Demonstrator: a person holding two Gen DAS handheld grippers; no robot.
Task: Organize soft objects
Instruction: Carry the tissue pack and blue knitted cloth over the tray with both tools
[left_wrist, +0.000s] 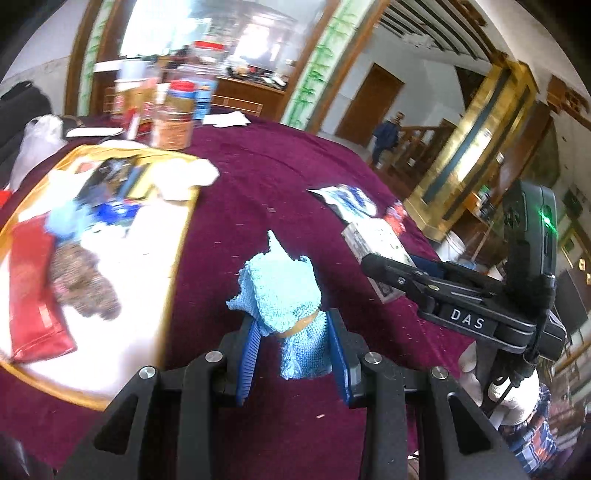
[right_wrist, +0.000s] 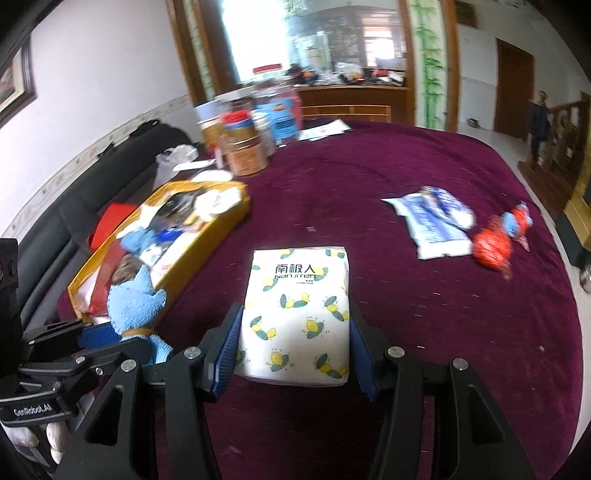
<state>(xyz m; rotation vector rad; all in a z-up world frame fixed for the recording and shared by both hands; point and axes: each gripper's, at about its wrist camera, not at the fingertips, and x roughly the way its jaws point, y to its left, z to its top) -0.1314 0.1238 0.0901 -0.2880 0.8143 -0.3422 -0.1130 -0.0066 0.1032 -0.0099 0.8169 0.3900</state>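
Note:
My left gripper (left_wrist: 291, 343) is shut on a light blue rolled cloth (left_wrist: 282, 291) with a tan band, held above the maroon tablecloth (left_wrist: 280, 177). The cloth also shows in the right wrist view (right_wrist: 135, 299). My right gripper (right_wrist: 293, 345) is shut on a white tissue pack (right_wrist: 295, 314) printed with lemons. It holds the pack just right of the yellow box (right_wrist: 207, 236). The yellow box (left_wrist: 176, 236) holds a red pouch (left_wrist: 31, 288), a brown fuzzy item (left_wrist: 83, 284) and other soft things. The right gripper's body (left_wrist: 461, 295) shows in the left wrist view.
A blue-white packet (right_wrist: 436, 221) and a red wrapped item (right_wrist: 495, 243) lie on the cloth at right. Jars and bottles (right_wrist: 243, 140) stand at the table's far side. A black sofa (right_wrist: 110, 166) is behind the box. A person (right_wrist: 537, 118) stands by the far stairs.

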